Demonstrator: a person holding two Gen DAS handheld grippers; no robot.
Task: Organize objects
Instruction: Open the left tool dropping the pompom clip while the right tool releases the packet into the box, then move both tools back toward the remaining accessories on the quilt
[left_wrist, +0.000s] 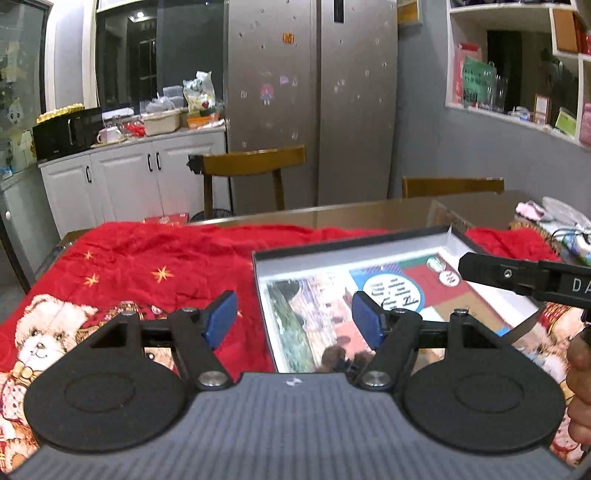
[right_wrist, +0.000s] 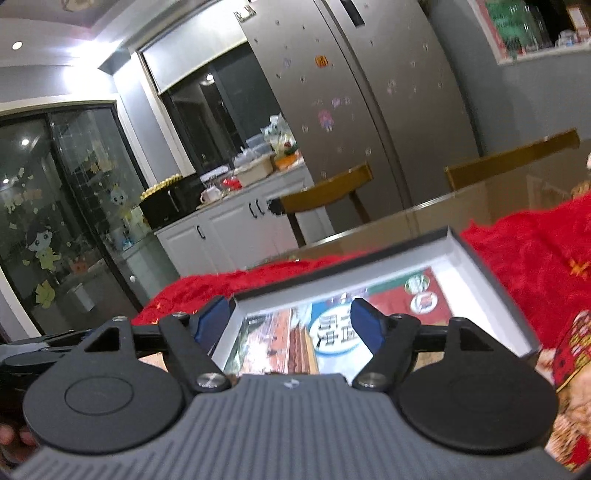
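The left gripper (left_wrist: 294, 322) and right gripper (right_wrist: 291, 325) both hover with jaws apart and empty over the shallow open box (left_wrist: 332, 254) lying on the red blanket (left_wrist: 166, 258) covering the tabletop.

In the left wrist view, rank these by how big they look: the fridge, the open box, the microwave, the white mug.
1. Fridge
2. Open box, though it lies much nearer the camera, so its rank against the fridge says little about true size
3. Microwave
4. White mug
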